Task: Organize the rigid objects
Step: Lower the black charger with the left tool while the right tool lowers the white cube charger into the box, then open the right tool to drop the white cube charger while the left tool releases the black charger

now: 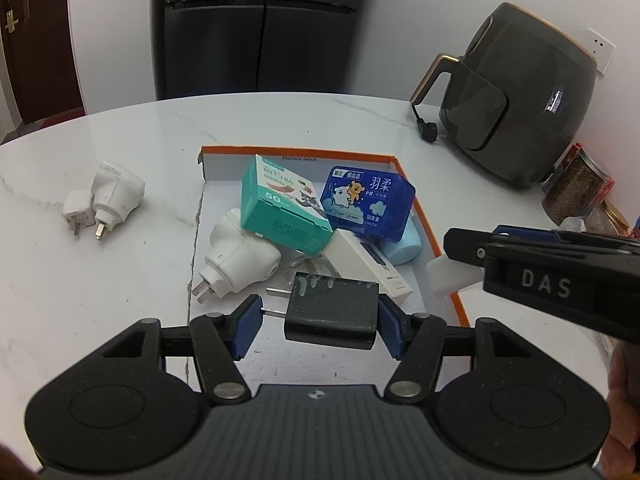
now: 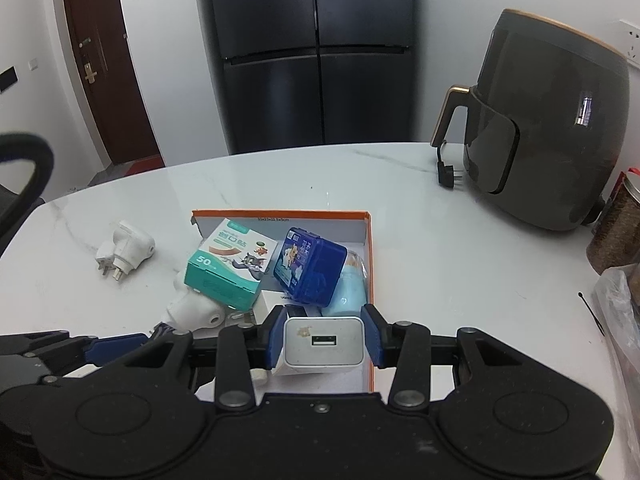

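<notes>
We see two hand-held grippers over an orange-edged cardboard box (image 1: pixel 436 216) that lies on a white marble table (image 1: pixel 120 272).

The left gripper (image 1: pixel 320 320) holds a black charger (image 1: pixel 332 312). Its blue pads (image 1: pixel 246 328) press on the prong end at the left and on the flat end at the right. So the long axis of the black charger runs from left to right in the left wrist view, and its metal prongs point to the left. It hangs above the near part of the box.

The right gripper (image 2: pixel 323 342) is closed tight on a white charger (image 2: pixel 323 344) by its two sides. The USB socket face of the white charger looks back toward the camera, so we think its body points forward, away from us; its prongs are hidden. It is over the near right corner of the box, as the left wrist view also shows (image 1: pixel 452 276).

Inside the box lie a green box (image 1: pixel 284 208), a blue case (image 1: pixel 368 200), a white plug adapter (image 1: pixel 240 264) with its prongs pointing toward the near left, a slim white box (image 1: pixel 368 264) and a pale blue thing (image 1: pixel 404 248).

On the table left of the box, two white plugs (image 1: pixel 104 200) lie touching each other, prongs toward us. An air fryer (image 1: pixel 520 120) stands far right.
</notes>
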